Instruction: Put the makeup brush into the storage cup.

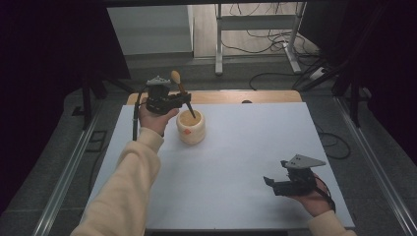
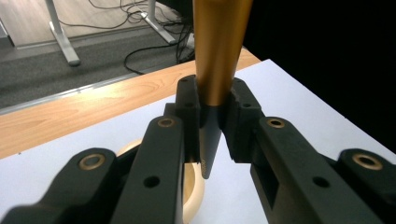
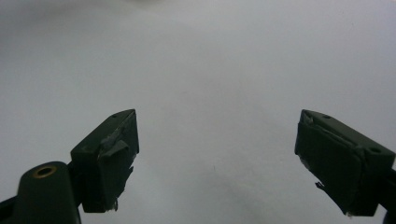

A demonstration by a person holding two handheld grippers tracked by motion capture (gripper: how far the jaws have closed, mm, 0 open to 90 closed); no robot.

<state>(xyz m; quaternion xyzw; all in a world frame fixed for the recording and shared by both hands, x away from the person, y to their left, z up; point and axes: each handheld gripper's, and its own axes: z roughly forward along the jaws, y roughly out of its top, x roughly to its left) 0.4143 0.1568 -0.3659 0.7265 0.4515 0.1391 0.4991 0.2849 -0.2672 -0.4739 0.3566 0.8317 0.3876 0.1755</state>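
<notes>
My left gripper is clamped on a wooden spoon, whose dark tip dips into the cream bowl near the far left part of the white table. My right gripper rests near the near right corner, jaws wide apart, holding nothing.

A white rectangular table top stands on grey carpeted floor. Black cables trail past a white metal desk frame. Dark curtains flank both sides.
</notes>
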